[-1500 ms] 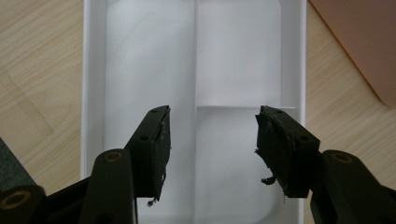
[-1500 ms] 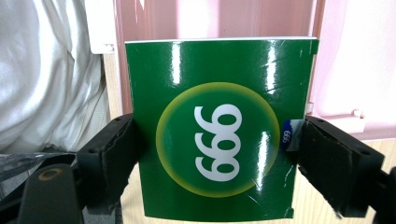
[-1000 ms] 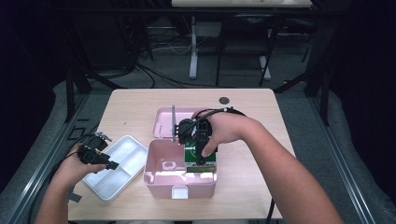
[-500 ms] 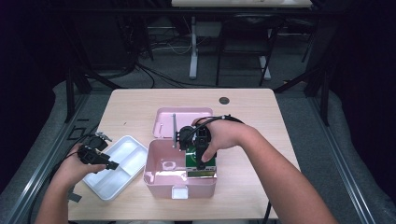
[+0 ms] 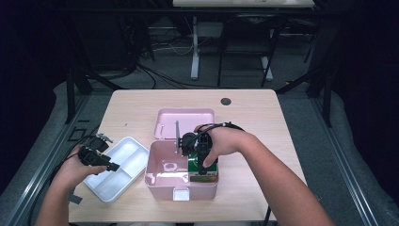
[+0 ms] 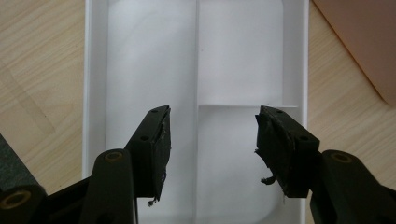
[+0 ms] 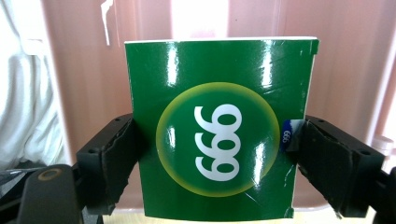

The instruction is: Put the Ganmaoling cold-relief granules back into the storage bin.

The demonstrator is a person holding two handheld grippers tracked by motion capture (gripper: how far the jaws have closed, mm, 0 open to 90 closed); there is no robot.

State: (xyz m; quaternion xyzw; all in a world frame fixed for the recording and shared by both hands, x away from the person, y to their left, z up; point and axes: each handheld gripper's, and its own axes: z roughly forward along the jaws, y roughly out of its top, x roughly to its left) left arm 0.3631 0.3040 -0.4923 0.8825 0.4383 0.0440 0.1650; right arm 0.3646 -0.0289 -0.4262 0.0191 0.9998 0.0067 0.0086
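A green box printed with white digits in a yellow-green circle is clamped between the two jaws of my right gripper. In the high view the green box sits low inside the right part of the open pink box, with my right gripper above it. My left gripper hangs open over the white divided tray, nothing between its fingers. In the high view my left gripper is over the tray's left edge.
The pink lid lies flat behind the pink box. A small dark round disc sits at the table's far side. A white rag-like thing shows inside the pink box at the left of the right gripper view.
My right gripper has carried the green box toward the near side and lower into the pink box. The left gripper has stayed over the white tray.
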